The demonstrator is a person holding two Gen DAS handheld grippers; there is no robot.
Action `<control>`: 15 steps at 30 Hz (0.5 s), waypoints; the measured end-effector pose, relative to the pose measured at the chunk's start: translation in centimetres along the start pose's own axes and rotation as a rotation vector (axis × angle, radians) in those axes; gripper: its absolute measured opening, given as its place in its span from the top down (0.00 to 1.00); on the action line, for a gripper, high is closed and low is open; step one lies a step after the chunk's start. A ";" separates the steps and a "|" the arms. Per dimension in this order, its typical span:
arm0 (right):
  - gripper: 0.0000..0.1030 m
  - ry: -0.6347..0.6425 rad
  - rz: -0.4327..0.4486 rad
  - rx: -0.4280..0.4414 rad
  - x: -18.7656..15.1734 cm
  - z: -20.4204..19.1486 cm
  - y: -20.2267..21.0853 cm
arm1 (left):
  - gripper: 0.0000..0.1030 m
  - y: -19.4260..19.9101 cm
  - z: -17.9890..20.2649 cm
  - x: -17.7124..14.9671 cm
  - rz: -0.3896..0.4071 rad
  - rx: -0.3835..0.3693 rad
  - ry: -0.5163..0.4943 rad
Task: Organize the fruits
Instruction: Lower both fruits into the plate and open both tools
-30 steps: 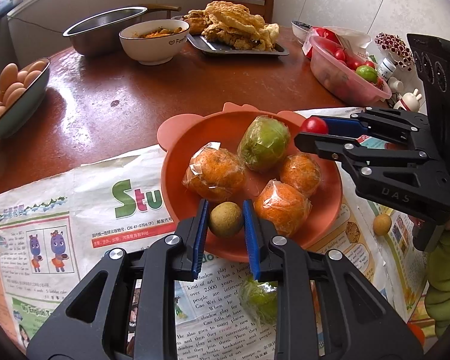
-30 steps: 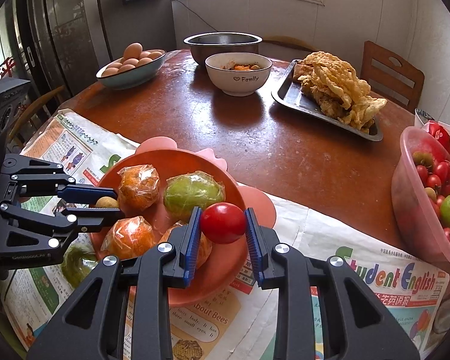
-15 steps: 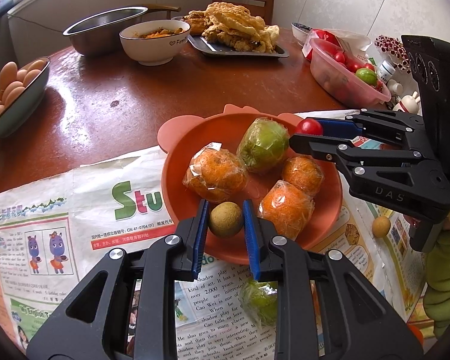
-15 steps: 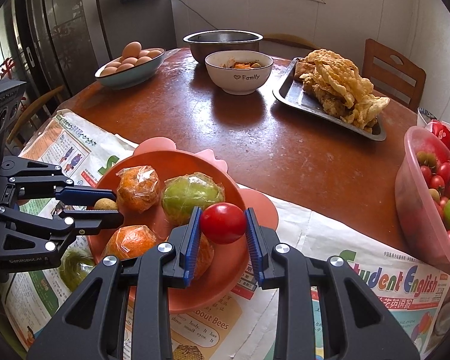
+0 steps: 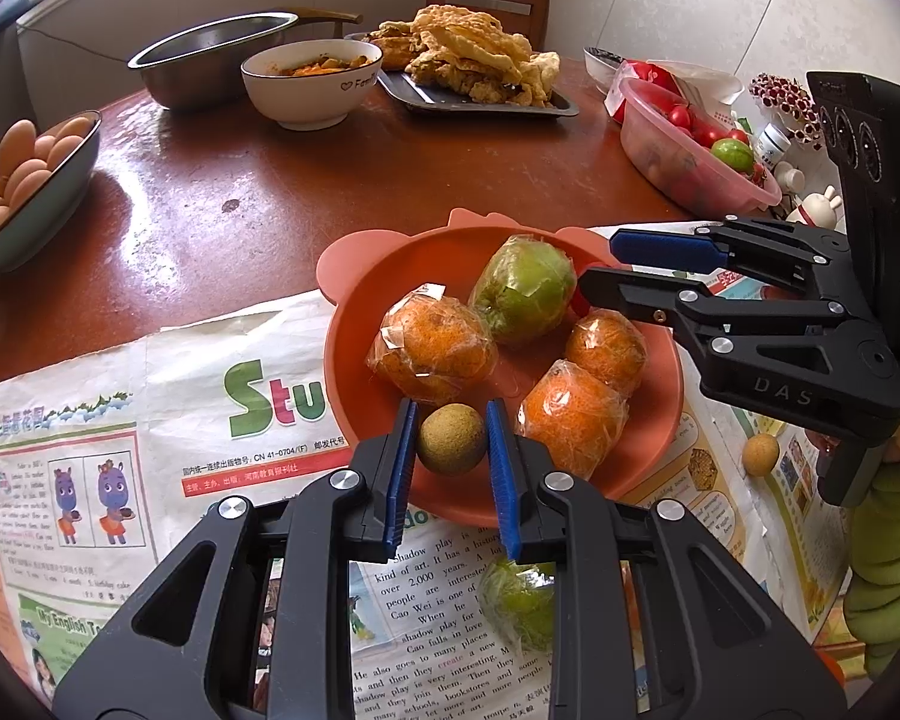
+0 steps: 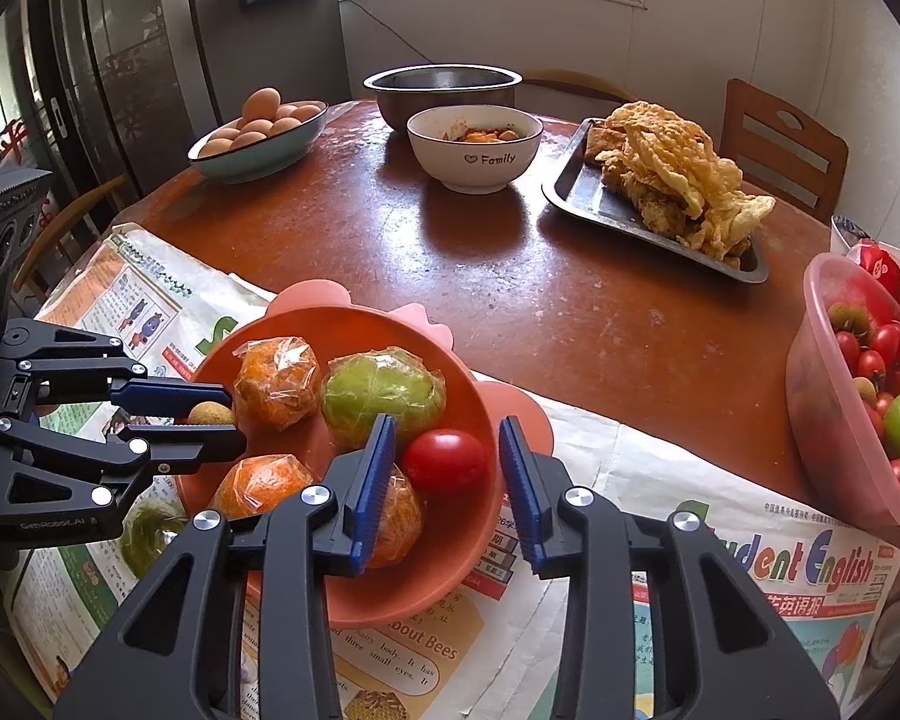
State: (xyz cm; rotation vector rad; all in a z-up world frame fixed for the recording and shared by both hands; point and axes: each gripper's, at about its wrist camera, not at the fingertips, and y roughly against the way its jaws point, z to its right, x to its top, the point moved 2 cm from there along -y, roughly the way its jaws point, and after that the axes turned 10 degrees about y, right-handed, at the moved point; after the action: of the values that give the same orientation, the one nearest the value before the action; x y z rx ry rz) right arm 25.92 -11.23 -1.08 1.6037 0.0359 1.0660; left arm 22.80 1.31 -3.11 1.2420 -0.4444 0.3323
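Left gripper (image 5: 450, 459): closed on a small brown round fruit (image 5: 450, 439), both blue pads touching it, held over the near rim of the orange plate (image 5: 354, 324), lower centre of the left wrist view.

Right gripper (image 6: 447, 468): jaws opening. The cherry tomato (image 6: 444, 461) sits between them; a clear gap shows on its right side, and it lies close against the left pad, contact uncertain. It is over the right part of the plate, beside a wrapped orange (image 6: 396, 516).

On the plate: three oranges in clear film and one wrapped green fruit (image 5: 525, 291) at the centre.

The plate rests on a newspaper (image 5: 150, 420) spread over the near edge of the brown tabletop (image 5: 330, 180). Another wrapped green fruit (image 5: 519, 606) lies on the newspaper, partly hidden behind the left gripper; a second small brown fruit (image 5: 761, 455) lies on the paper at the right of the frame.

Further out: pink tub of tomatoes (image 6: 810, 408) at right, egg bowl (image 6: 258, 144) upper left, white bowl (image 6: 474, 150) centre, tray of fried food (image 6: 576, 192) upper right.
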 end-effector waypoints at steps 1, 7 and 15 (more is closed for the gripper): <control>0.64 -0.001 0.002 -0.001 0.0 0.0 0.1 | 0.84 0.0 0.0 0.0 0.000 0.000 0.000; 0.58 -0.004 0.009 -0.006 -0.1 0.1 0.6 | 0.84 0.1 0.0 -0.1 0.001 0.001 0.000; 0.50 -0.006 0.012 -0.011 -0.2 0.1 1.0 | 0.84 0.2 0.0 -0.2 0.000 0.000 0.001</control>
State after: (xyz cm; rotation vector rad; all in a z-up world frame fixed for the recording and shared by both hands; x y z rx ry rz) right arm 25.44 -11.74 -0.40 1.5988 0.0169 1.0687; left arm 22.56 1.33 -3.06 1.2416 -0.4434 0.3324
